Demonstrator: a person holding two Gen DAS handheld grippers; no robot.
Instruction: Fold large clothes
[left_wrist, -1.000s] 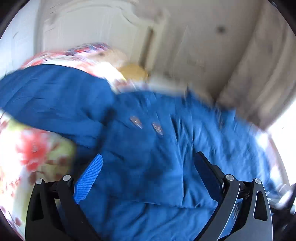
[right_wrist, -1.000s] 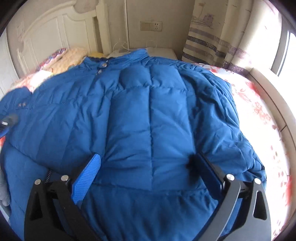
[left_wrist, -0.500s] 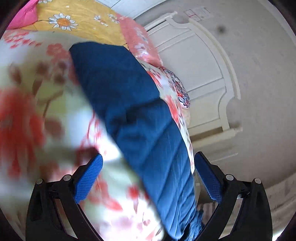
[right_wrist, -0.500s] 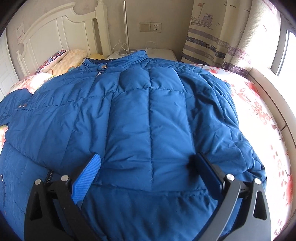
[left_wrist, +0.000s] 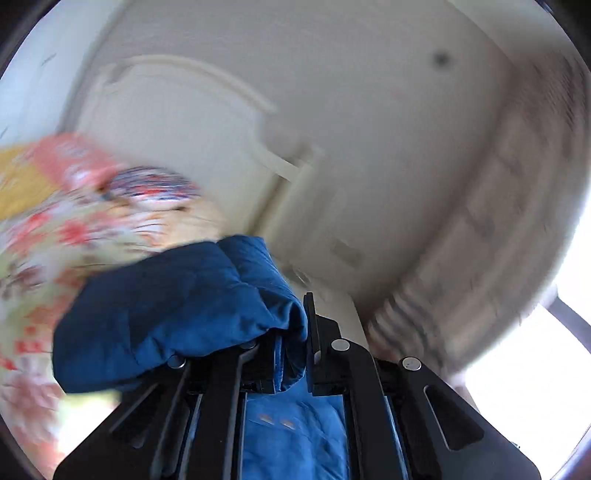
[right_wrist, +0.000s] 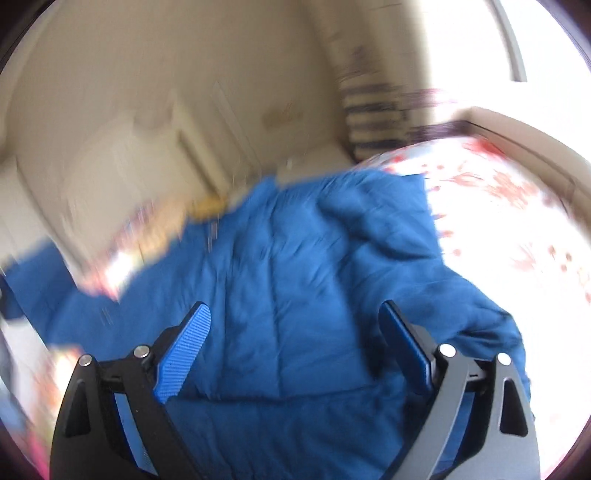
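Note:
A big blue quilted jacket (right_wrist: 295, 258) lies spread on the bed in the right wrist view. My right gripper (right_wrist: 295, 325) hovers over its lower middle; its jaws are closing but still wide, and the blue pads (right_wrist: 188, 343) press on nothing. In the left wrist view my left gripper (left_wrist: 295, 325) is shut on a bunched fold of the jacket (left_wrist: 177, 306), probably the sleeve. The fold bulges out to the left over the fingers, and more blue fabric hangs below between the arms. Both views are motion-blurred.
The floral bedsheet (right_wrist: 509, 221) lies bright on the right of the jacket. A white headboard (left_wrist: 177, 122) and patterned pillows (left_wrist: 92, 206) stand at the bed's far end. A striped curtain (right_wrist: 373, 110) hangs by a bright window (left_wrist: 546, 350).
My left gripper has shut on a fold of the jacket and now tilts up toward the wall. The right gripper has swung and rolled over the jacket, and its jaws have narrowed a little.

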